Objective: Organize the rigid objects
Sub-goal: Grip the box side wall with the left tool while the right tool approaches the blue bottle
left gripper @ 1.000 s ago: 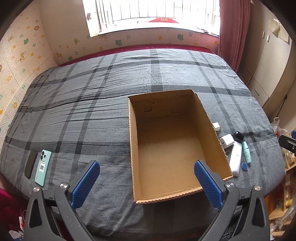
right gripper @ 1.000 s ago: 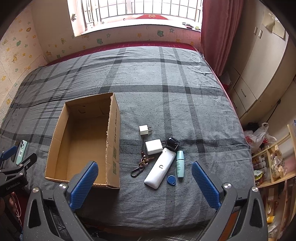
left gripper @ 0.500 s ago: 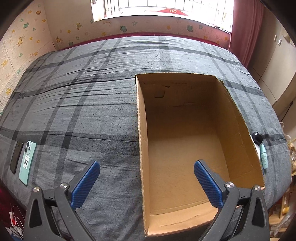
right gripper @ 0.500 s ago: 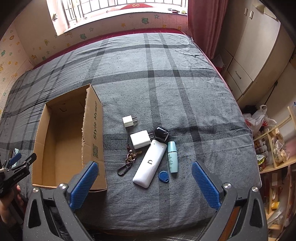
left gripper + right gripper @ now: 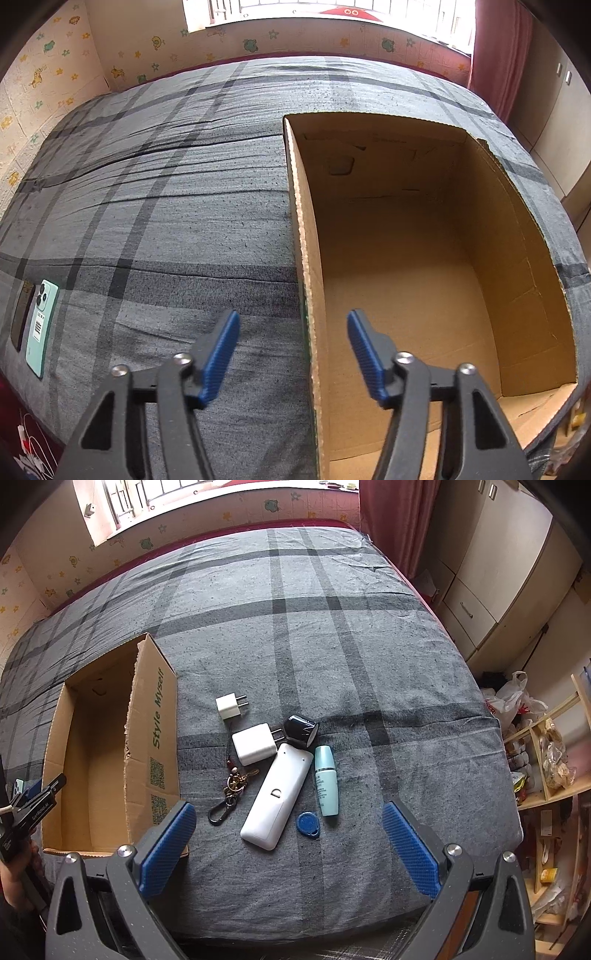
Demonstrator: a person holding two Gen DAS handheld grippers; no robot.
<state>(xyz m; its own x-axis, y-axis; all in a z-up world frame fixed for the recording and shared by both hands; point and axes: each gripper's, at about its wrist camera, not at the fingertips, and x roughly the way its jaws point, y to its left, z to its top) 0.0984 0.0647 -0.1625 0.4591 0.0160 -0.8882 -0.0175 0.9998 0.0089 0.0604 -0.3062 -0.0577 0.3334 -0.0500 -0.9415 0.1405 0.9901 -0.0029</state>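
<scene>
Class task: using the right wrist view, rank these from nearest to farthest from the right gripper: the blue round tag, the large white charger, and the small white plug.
Measured from the right gripper:
1. Blue round tag, just ahead between the fingers, beside the white remote.
2. Large white charger, farther up, left of centre.
3. Small white plug, farthest, beyond the charger toward the window.

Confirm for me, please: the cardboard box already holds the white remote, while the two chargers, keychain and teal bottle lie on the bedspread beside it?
Not quite. The cardboard box is empty, as the left wrist view shows. The white remote lies on the bedspread with the two chargers, keychain and teal bottle, as the right wrist view shows.
</scene>
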